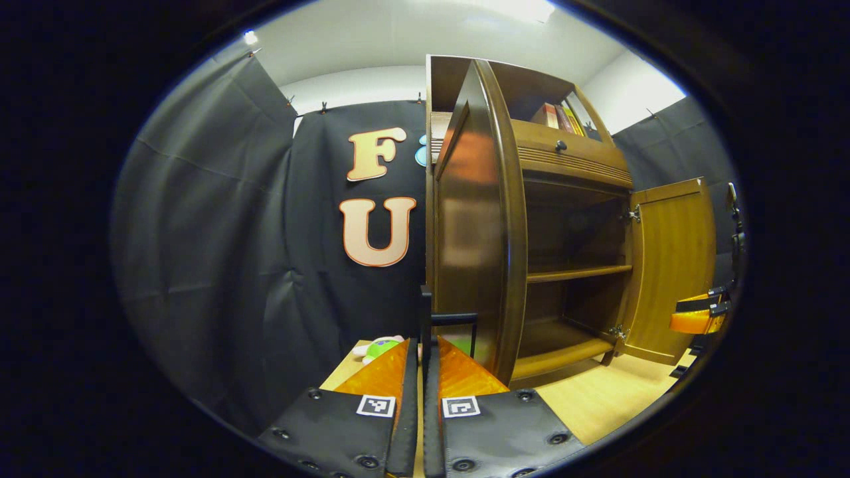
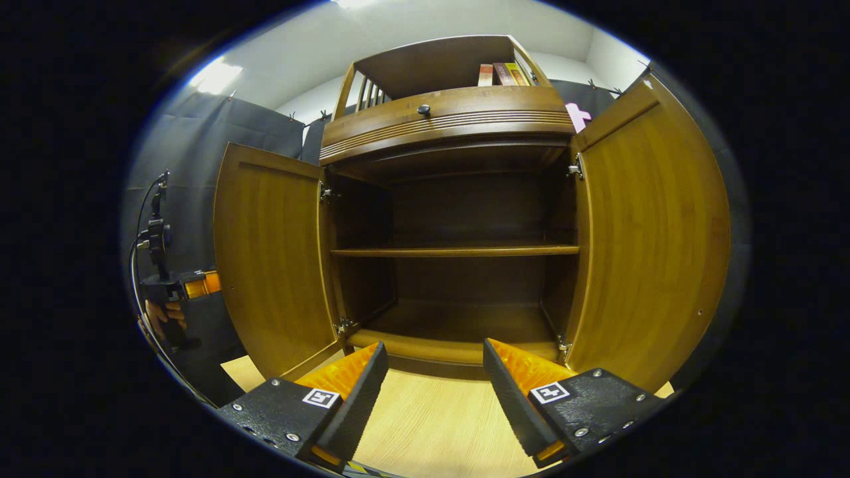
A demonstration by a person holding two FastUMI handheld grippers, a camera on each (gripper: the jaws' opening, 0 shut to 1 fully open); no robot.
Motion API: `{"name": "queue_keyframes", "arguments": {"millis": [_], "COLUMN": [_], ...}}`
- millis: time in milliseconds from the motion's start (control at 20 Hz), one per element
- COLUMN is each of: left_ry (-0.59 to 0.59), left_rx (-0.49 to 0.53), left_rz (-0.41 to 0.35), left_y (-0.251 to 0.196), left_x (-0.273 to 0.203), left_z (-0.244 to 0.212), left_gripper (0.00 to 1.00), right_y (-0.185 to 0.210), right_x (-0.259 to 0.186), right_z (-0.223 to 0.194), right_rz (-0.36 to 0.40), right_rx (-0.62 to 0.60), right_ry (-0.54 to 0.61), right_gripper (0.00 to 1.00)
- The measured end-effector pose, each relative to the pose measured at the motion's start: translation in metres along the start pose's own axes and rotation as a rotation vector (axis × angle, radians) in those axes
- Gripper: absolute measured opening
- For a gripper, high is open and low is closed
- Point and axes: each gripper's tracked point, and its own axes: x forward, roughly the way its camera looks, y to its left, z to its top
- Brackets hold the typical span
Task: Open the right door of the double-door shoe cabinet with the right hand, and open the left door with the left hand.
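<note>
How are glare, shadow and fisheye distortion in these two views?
Left gripper view: soft glare patches on the left door, whose edge bows strongly. Right gripper view: cabinet interior sits in deep shadow, both doors curve outward, and a ceiling light blows out; focus looks sharp.

Both fisheye views are evenly lit from ceiling lights (image 1: pixel 524 8) overhead, with bright patches at the top edges. Straight lines bow strongly toward the rims. In the left gripper view the left door (image 1: pixel 473 219) carries a soft orange and pale glare. In the right gripper view the cabinet (image 2: pixel 458 279) interior lies in deep shadow. Focus is sharp throughout.
</note>
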Motion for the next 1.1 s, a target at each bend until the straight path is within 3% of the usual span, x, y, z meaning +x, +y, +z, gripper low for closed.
{"name": "queue_keyframes", "arguments": {"millis": [100,250,300,350,400,500,650,800,1000,1100], "left_ry": [-0.005,0.038,0.039,0.047,0.055,0.046,-0.002,-0.035,-0.061,-0.062], "left_rx": [0.022,-0.047,-0.048,-0.032,-0.017,-0.006,0.024,0.02,-0.109,-0.127], "left_rz": [-0.063,-0.066,-0.05,-0.042,-0.021,0.006,0.006,-0.071,-0.066,-0.06], "left_y": [0.012,0.038,0.044,0.046,0.047,0.044,0.016,-0.038,-0.086,-0.114], "left_x": [0.0,-0.007,-0.015,-0.022,-0.033,-0.056,-0.07,-0.06,-0.029,-0.011], "left_z": [0.0,-0.003,-0.001,-0.002,-0.005,0.005,0.03,0.041,0.04,0.038], "left_gripper": [0.12,0.05,0.12,0.06,0.19,0.17,0.18,0.17,0.18,0.18], "right_y": [0.008,0.013,0.013,0.014,0.014,0.015,0.016,0.018,0.0,-0.012], "right_x": [0.0,0.003,0.005,0.003,0.003,0.007,0.014,0.017,0.006,-0.001], "right_z": [-0.002,-0.006,-0.006,-0.004,-0.003,-0.006,-0.001,0.011,0.025,0.037], "right_rz": [0.009,0.016,0.012,0.009,0.011,0.017,0.028,0.057,0.037,0.016], "right_rx": [0.0,0.0,-0.004,-0.005,-0.001,0.006,-0.013,-0.008,-0.022,-0.016], "right_ry": [0.003,0.014,0.01,0.003,-0.002,0.003,0.001,-0.025,-0.054,-0.086], "right_gripper": [1.0,1.0,0.89,0.89,0.89,0.89,0.89,0.89,0.89,0.89]}}
